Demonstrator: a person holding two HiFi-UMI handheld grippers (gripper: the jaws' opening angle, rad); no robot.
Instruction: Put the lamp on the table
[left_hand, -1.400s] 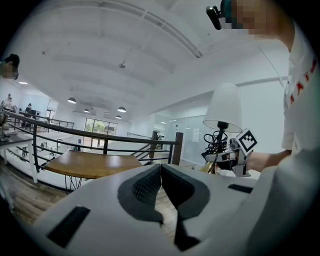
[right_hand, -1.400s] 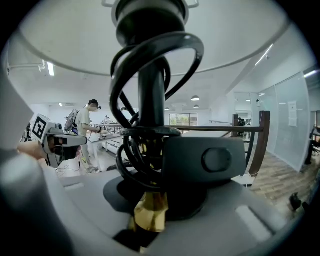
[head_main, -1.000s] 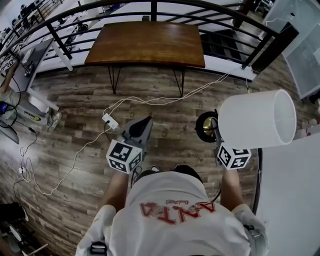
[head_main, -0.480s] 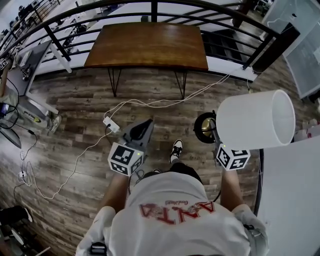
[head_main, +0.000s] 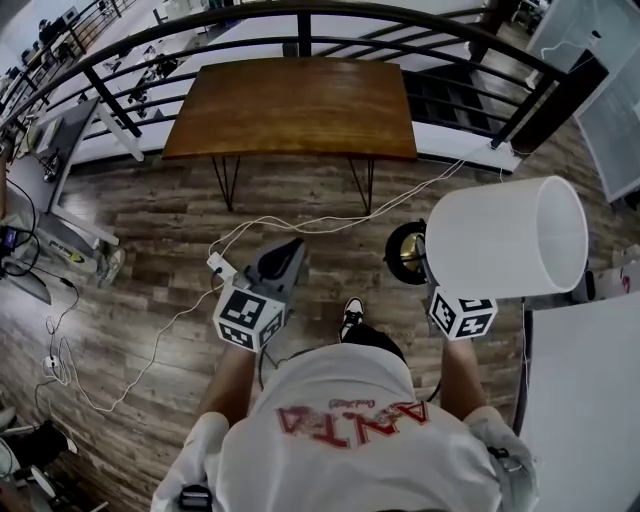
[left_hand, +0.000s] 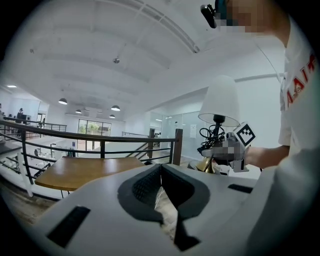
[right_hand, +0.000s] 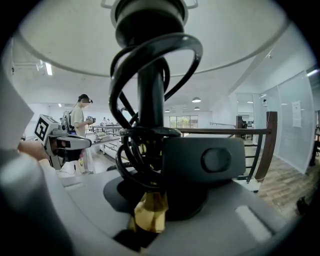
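Wood-plank floor (head_main: 150, 200) spreads below, the brown bench (head_main: 290, 100) ahead at 12 o'clock. Right tongs (head_main: 437, 285) clamp the lamp (head_main: 505, 240) by its stem, upright above the floor. Left tongs (head_main: 293, 245), at the lamp's 9 o'clock, are closed on nothing.
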